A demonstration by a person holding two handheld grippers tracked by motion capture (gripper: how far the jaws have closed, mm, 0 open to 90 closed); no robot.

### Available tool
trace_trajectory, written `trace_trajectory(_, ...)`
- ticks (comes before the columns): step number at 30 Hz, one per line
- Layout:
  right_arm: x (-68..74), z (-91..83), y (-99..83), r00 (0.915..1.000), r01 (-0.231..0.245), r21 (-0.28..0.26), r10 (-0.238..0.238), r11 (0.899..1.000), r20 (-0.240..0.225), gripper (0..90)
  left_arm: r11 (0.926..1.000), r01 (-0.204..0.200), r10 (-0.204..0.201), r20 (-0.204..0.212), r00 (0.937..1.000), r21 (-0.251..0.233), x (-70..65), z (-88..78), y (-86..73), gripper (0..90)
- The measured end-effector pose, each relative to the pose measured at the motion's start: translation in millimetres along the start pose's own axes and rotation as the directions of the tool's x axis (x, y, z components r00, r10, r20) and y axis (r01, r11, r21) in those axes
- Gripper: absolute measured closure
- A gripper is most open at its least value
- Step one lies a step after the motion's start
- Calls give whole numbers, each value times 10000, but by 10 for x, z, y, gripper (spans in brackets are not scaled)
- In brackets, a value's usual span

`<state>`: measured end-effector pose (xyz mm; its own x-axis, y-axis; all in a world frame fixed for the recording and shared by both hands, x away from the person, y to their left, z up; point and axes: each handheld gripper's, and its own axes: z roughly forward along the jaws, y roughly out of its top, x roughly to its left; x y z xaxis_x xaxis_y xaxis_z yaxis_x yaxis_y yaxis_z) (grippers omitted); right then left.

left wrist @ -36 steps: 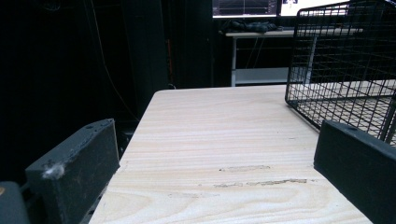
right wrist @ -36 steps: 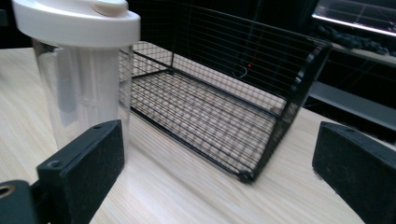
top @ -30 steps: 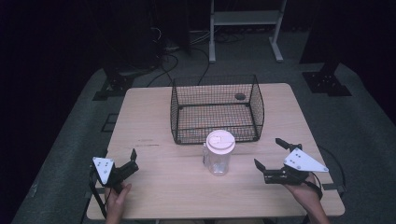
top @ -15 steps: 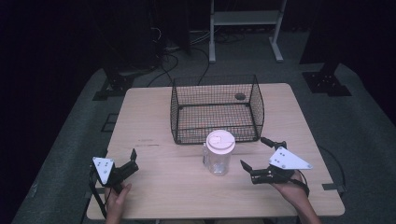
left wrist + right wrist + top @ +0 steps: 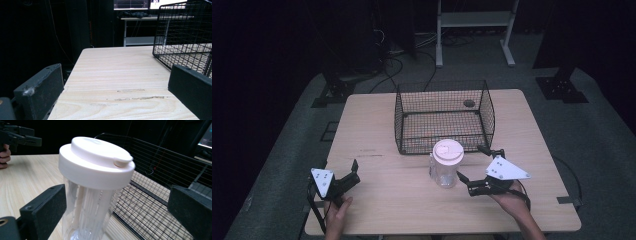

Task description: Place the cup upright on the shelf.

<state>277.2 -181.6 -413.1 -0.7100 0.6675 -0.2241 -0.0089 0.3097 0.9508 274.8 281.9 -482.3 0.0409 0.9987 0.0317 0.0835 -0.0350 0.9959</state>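
- Jar [image 5: 446,169]: clear ribbed body, white lid [image 5: 96,160]. Stands upright on the worktop [image 5: 387,200], just in front of the wire basket [image 5: 443,116]. In the right gripper view its base is cut off at the bottom edge; contents hard to make out through the ribbing.
- Wire basket: black mesh, open top. A small dark round thing [image 5: 469,103] lies at its far right corner; too small to identify.
- Surroundings beyond the worktop are dark; only a white frame [image 5: 473,27] and floor cables [image 5: 399,47] can be made out.
- Right gripper [image 5: 474,167]: held low at the jar's right side, hand [image 5: 509,200] under it, pointing at the jar. Jaws wide, one on each side of the jar, not touching it. Jar sits between them in its own camera.
- Left gripper [image 5: 355,166]: near the worktop's front-left corner, hand [image 5: 338,212] gripping from below, angled toward the basket. Jaws wide, nothing between them but bare worktop.
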Motion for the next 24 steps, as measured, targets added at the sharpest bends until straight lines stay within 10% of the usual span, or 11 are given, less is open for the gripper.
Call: trace_trajectory(24, 110, 327, 43, 9984, -275, -203, 264, 9994, -507, 17, 10000, 46, -46, -6, 10000, -13, 4, -2, 0, 0)
